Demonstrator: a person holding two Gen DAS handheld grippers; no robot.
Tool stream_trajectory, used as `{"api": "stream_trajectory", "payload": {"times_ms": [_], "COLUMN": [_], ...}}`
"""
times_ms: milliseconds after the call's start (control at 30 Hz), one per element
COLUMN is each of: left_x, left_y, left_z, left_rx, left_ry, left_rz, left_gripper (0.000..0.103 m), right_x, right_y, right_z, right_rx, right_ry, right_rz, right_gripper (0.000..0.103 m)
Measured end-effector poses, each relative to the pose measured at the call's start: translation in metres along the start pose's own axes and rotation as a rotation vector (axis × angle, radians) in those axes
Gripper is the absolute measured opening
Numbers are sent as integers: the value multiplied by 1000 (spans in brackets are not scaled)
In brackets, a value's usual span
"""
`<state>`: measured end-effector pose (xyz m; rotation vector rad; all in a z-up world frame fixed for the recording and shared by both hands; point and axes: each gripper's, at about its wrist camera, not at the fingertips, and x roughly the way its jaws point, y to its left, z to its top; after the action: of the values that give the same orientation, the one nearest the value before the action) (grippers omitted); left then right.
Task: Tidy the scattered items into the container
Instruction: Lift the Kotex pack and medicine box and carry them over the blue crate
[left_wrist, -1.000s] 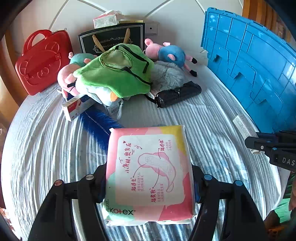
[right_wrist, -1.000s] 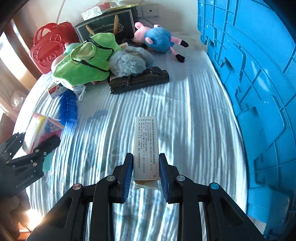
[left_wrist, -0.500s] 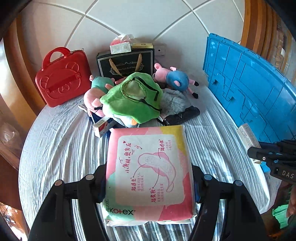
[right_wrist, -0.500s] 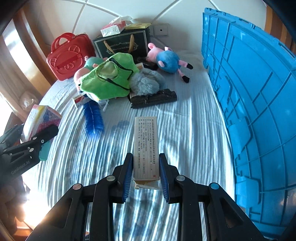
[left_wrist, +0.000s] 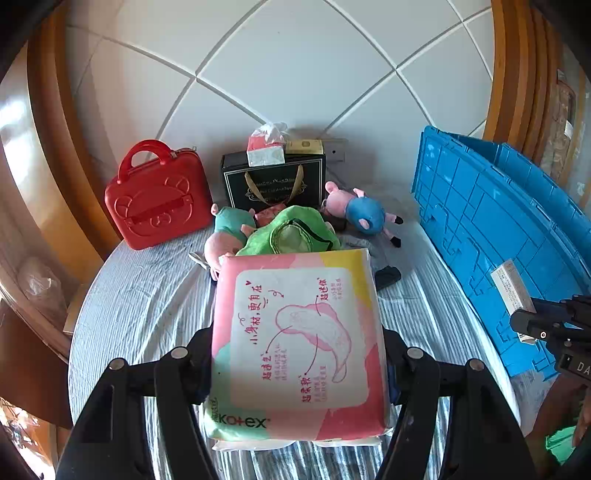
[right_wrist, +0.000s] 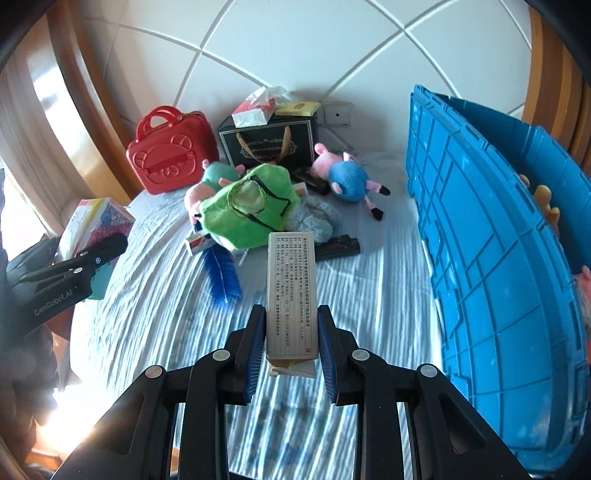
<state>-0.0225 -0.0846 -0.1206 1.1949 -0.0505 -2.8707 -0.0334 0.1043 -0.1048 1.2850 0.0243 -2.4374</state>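
My left gripper (left_wrist: 297, 354) is shut on a pink and yellow Kotex pad pack (left_wrist: 295, 343), held flat above the striped bed. The same pack (right_wrist: 94, 225) shows at the left of the right wrist view. My right gripper (right_wrist: 291, 336) is shut on a narrow grey box with printed text (right_wrist: 291, 291), also seen as the small box (left_wrist: 511, 286) at the right of the left wrist view. The blue crate (right_wrist: 491, 236) stands along the right side; plush items show over its rim. A green bag (right_wrist: 249, 205), pig plush toys (right_wrist: 343, 173) and a blue feather brush (right_wrist: 221, 273) lie in a heap.
A red toy suitcase (left_wrist: 159, 199) and a black gift bag (left_wrist: 273, 181) with a tissue pack on top stand against the tiled wall. A black pouch (right_wrist: 338, 247) lies beside the heap. Wooden frames border both sides. The blue striped bed (right_wrist: 384, 280) shows below both grippers.
Both grippers have risen with their loads; the bed and heap look smaller and farther, and more of the wall and the crate's rim has come into view.
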Motion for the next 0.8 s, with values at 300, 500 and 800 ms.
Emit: {"api": "stream_trajectory", "payload": {"times_ms": [300,500,800], "left_x": [-42,-59,-73], "left_y": [-2,-13,-39], "left_z": [33,45,58], "left_rx": [-12,-11,-4], "left_ry": [-83,-123,-158], "left_rz": [14,25,52], "left_gripper": [66,66,66], "right_x": [-41,-64,-88], "right_y": [9,10,-9], "right_z": [25,39,50], "right_rx": [-40,-74,-104], "right_ry": [-71,-107,-165], "right_rz": [34,63,72], "right_gripper": [27,27,27]}}
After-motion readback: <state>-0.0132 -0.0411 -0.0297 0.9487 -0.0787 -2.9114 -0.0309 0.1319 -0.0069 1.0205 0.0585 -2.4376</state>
